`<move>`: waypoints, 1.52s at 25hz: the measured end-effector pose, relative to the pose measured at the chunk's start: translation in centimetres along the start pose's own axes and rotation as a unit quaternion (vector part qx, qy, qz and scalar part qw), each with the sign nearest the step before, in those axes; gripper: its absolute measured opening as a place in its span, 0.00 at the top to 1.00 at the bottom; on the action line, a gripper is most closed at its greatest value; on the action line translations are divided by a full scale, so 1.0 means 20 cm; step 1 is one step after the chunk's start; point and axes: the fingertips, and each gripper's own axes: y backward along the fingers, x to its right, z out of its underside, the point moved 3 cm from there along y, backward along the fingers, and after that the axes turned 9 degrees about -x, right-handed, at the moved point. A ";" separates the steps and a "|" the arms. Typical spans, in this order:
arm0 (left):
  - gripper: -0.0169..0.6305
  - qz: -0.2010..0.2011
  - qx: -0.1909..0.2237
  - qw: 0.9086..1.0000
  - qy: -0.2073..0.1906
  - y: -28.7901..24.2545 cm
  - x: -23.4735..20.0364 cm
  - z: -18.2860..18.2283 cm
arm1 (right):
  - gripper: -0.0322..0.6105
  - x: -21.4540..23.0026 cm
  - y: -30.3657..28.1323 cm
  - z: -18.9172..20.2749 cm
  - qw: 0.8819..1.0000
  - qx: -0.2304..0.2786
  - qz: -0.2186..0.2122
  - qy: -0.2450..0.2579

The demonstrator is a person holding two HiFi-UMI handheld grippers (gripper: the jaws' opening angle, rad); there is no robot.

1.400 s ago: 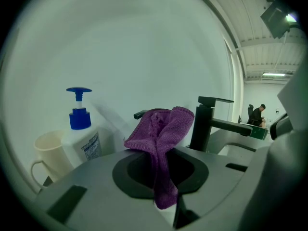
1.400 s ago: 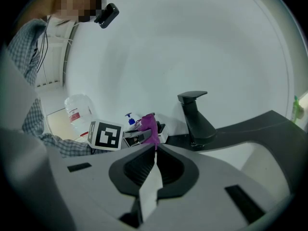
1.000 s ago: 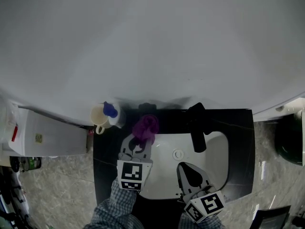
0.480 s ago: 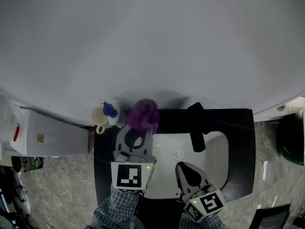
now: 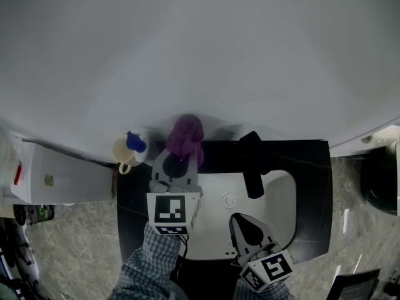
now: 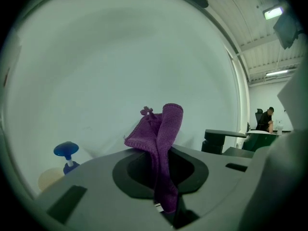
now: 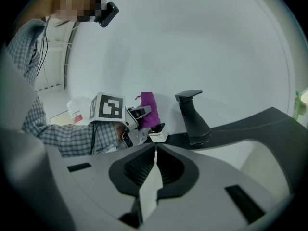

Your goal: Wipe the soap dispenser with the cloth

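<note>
The soap dispenser (image 5: 135, 145), a white bottle with a blue pump head (image 6: 66, 150), stands at the counter's back left corner beside a cream cup (image 5: 121, 152). My left gripper (image 5: 182, 161) is shut on a purple cloth (image 5: 185, 136) that sticks up past its jaws (image 6: 161, 134). The cloth hangs near the wall, to the right of the dispenser and apart from it. My right gripper (image 5: 241, 219) is shut with nothing in it, low over the front of the white sink (image 5: 212, 236). In the right gripper view its jaws (image 7: 155, 150) meet in a line.
A black faucet (image 5: 251, 162) stands behind the basin, right of the cloth (image 7: 192, 117). The dark counter (image 5: 312, 192) surrounds the sink. A white wall rises right behind it. A white bin (image 5: 56, 177) stands left of the counter.
My left gripper has carried the purple cloth up and back toward the wall, from over the sink's rim to beside the dispenser's height. The right gripper has stayed in place.
</note>
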 end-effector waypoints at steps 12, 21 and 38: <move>0.88 0.028 -0.046 0.999 0.007 -0.15 0.15 0.14 | 0.91 0.04 0.03 0.04 1.000 -0.005 0.008 -0.011; 0.88 0.032 -0.067 0.997 0.001 -0.20 0.15 0.23 | 0.91 0.06 0.05 0.07 1.000 -0.008 0.016 -0.012; 0.88 0.037 -0.112 0.992 0.040 -0.10 0.16 0.48 | 0.91 0.02 0.06 0.09 1.000 -0.010 0.012 -0.013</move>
